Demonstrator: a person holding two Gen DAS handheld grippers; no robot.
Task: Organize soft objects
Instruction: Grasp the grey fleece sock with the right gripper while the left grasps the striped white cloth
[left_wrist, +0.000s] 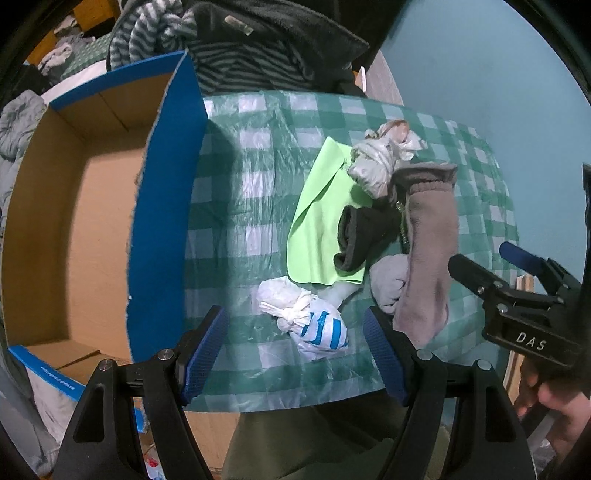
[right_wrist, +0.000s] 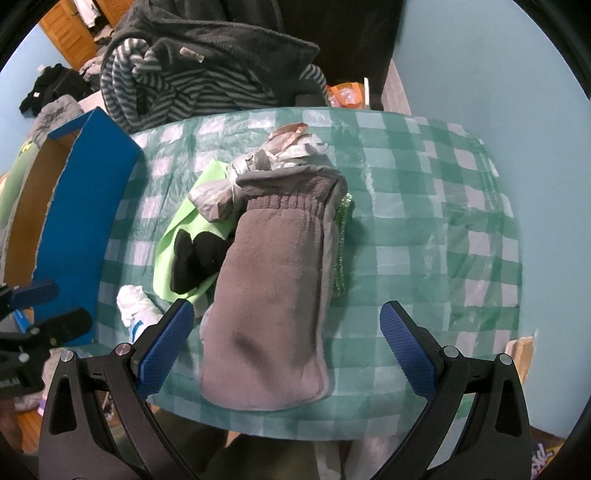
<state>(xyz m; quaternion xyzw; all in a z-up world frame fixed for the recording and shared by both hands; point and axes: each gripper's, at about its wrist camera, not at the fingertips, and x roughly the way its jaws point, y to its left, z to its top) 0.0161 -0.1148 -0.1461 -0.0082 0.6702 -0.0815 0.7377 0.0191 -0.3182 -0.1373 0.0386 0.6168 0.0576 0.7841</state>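
Observation:
A pile of soft things lies on the green checked table (left_wrist: 240, 192): a grey fleece mitten (left_wrist: 428, 251) (right_wrist: 273, 295), a lime green cloth (left_wrist: 317, 221) (right_wrist: 184, 229), a dark sock (left_wrist: 358, 236) (right_wrist: 195, 258), a knotted grey plastic bag (left_wrist: 376, 162) (right_wrist: 229, 184) and a knotted white and blue bag (left_wrist: 314, 321) (right_wrist: 136, 306). My left gripper (left_wrist: 295, 354) is open, just in front of the white and blue bag. My right gripper (right_wrist: 288, 350) (left_wrist: 491, 266) is open, with the mitten's near end between its fingers. An open cardboard box (left_wrist: 74, 221) (right_wrist: 77, 221) with blue flaps stands left of the table.
A heap of striped and dark fleece clothing (left_wrist: 229, 44) (right_wrist: 199, 74) lies behind the table. A green sparkly sponge (right_wrist: 343, 251) peeks from under the mitten's right side. The pale blue floor (right_wrist: 498, 66) lies to the right. More clothes lie far left.

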